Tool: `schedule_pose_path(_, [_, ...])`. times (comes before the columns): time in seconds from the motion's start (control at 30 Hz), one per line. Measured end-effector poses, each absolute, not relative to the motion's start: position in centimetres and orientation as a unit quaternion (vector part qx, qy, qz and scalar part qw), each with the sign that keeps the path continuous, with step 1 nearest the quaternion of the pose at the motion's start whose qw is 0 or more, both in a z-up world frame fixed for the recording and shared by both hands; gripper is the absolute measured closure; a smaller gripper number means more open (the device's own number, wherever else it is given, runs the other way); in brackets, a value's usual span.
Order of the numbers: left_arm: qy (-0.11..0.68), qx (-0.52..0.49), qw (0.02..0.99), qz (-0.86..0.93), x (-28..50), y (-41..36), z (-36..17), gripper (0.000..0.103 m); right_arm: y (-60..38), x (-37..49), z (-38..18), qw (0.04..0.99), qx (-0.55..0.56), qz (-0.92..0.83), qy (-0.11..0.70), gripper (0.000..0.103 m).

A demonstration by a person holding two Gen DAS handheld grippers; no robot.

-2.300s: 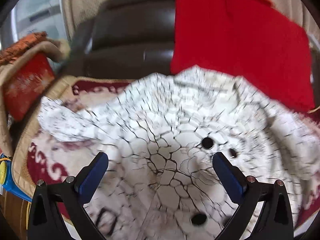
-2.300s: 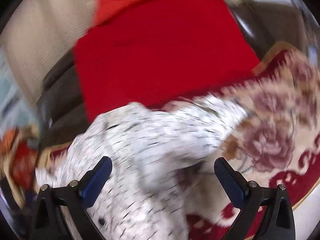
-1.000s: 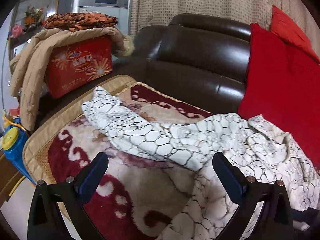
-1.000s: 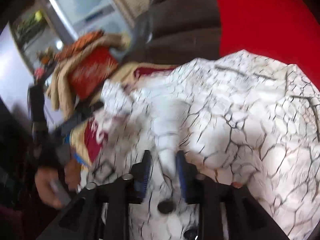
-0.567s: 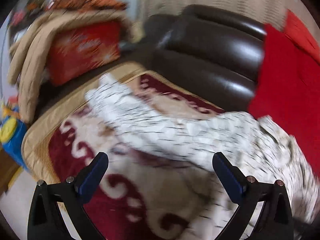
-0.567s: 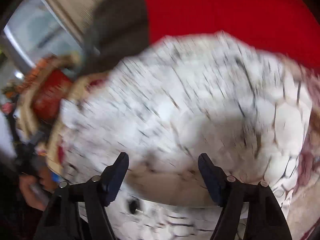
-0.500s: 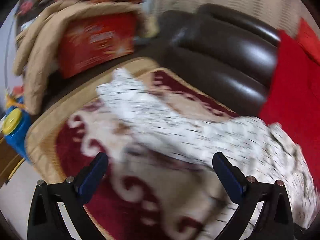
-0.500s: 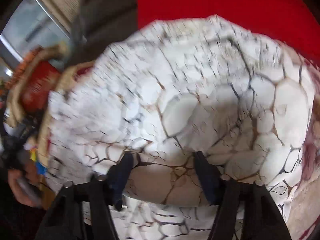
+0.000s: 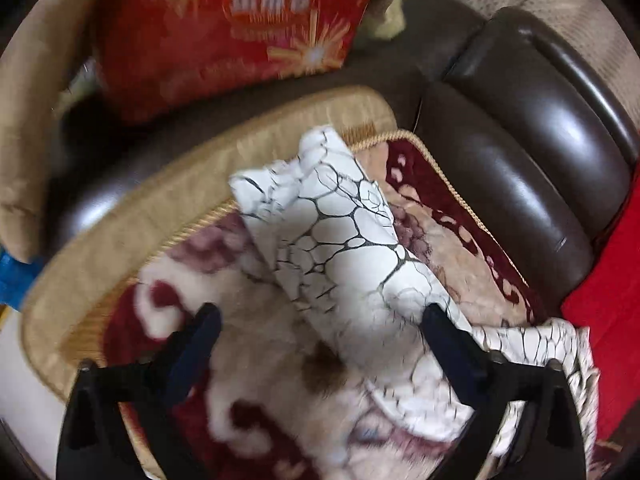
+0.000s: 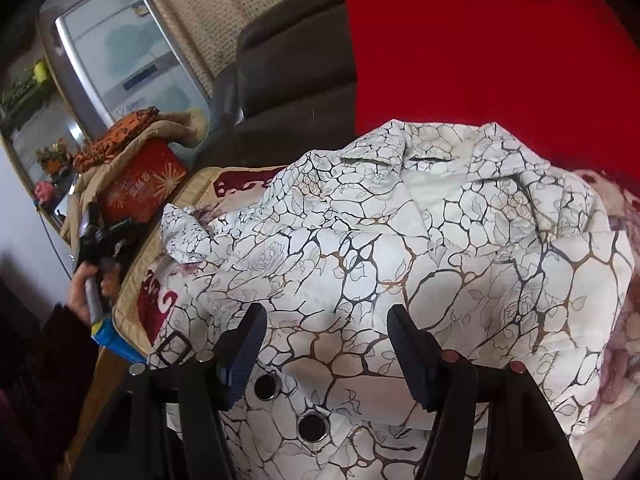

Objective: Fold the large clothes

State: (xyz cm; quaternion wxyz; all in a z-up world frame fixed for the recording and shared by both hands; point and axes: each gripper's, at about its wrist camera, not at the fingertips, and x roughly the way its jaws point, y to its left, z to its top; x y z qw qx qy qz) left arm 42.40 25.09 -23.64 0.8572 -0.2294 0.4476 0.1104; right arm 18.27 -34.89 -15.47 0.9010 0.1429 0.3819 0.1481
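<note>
Now the sleeve is next

Spread on the flowered blanket [image 9: 256, 364] over the brown sofa [image 9: 532, 152], the white crackle-print coat [image 10: 420, 248] lies collar up. Since a second ago the left claw [image 9: 320, 344] has swung out over the stretched sleeve [image 9: 340, 232]; its jaws, closing slightly, remain wide and empty. The right claw [image 10: 324, 344], opening, has let go of the cloth. Writing on the red box [image 9: 240, 28] is too blurred to read.

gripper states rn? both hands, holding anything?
Left gripper: open, jaws just been closing around the coat sleeve, not gripping it.
Right gripper: open above the white coat, jaws just been opening, holding nothing.
</note>
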Motion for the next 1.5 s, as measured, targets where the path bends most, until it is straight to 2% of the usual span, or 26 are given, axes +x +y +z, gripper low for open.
schedule_pose_path(0.03, [0.453,-0.238,0.853,0.101,43.1,25.1,-24.2,0.019,-35.2,18.1,-15.6,0.902,0.147,0.148,0.379,0.036])
schedule_pose_path(0.1, [0.474,-0.251,0.839,0.092,44.9,24.8,-25.6,0.045,-35.9,18.1,-15.8,0.902,0.158,0.143,0.377,0.036])
schedule_pose_path(0.13, [0.485,-0.256,0.831,0.09,45.5,24.6,-26.3,0.052,-36.2,18.2,-15.9,0.902,0.161,0.14,0.377,0.036])
schedule_pose_path(0.2, [0.493,-0.273,0.821,0.092,46.3,24.5,-27.5,0.079,-36.5,18.3,-16.0,0.902,0.161,0.132,0.379,0.036])
schedule_pose_path(0.23, [0.485,-0.282,0.822,0.09,46.3,24.5,-27.5,0.086,-36.7,18.4,-16.1,0.902,0.16,0.128,0.379,0.036])
schedule_pose_path(0.3, [0.47,-0.288,0.829,0.09,46.1,24.2,-26.7,0.096,-37.0,18.5,-16.1,0.904,0.16,0.12,0.378,0.036])
schedule_pose_path(0.4, [0.452,-0.252,0.852,0.078,45.6,22.6,-23.8,0.098,-37.9,18.3,-15.8,0.908,0.168,0.107,0.368,0.036])
schedule_pose_path(0.6, [0.412,-0.148,0.899,0.015,43.4,15.5,-15.3,0.099,-39.9,17.6,-14.9,0.914,0.194,0.085,0.345,0.036])
schedule_pose_path(0.73, [0.386,-0.079,0.918,-0.056,40.4,7.6,-9.4,0.099,-41.5,17.1,-14.4,0.918,0.208,0.06,0.333,0.036])
schedule_pose_path(0.93, [0.364,0.036,0.912,-0.188,34.1,-7.1,-5.3,0.098,-45.3,16.1,-14.0,0.914,0.257,0.009,0.314,0.036])
schedule_pose_path(1.0, [0.374,0.064,0.899,-0.218,32.3,-11.3,-5.7,0.094,-47.1,15.8,-13.9,0.91,0.282,-0.01,0.305,0.036])
schedule_pose_path(1.03, [0.379,0.075,0.892,-0.235,31.6,-12.9,-6.0,0.088,-48.0,15.5,-13.9,0.906,0.296,-0.018,0.301,0.036])
schedule_pose_path(1.07, [0.381,0.094,0.883,-0.259,30.3,-14.7,-6.4,0.072,-48.6,15.3,-13.9,0.904,0.307,-0.023,0.297,0.036])
schedule_pose_path(1.1, [0.378,0.104,0.88,-0.269,29.4,-15.5,-6.5,0.051,-49.5,15.2,-13.8,0.901,0.318,-0.028,0.293,0.036])
schedule_pose_path(1.17, [0.352,0.118,0.886,-0.278,27.7,-16.0,-6.5,0.033,-50.6,15.0,-13.8,0.897,0.332,-0.031,0.29,0.032])
schedule_pose_path(1.33, [0.347,0.11,0.902,-0.234,28.8,-13.5,-7.0,0.032,-51.1,15.3,-13.7,0.896,0.33,-0.027,0.294,0.03])
schedule_pose_path(1.5, [0.388,0.094,0.906,-0.142,32.9,-9.9,-11.8,0.032,-49.3,17.8,-14.9,0.887,0.328,0.016,0.326,0.03])
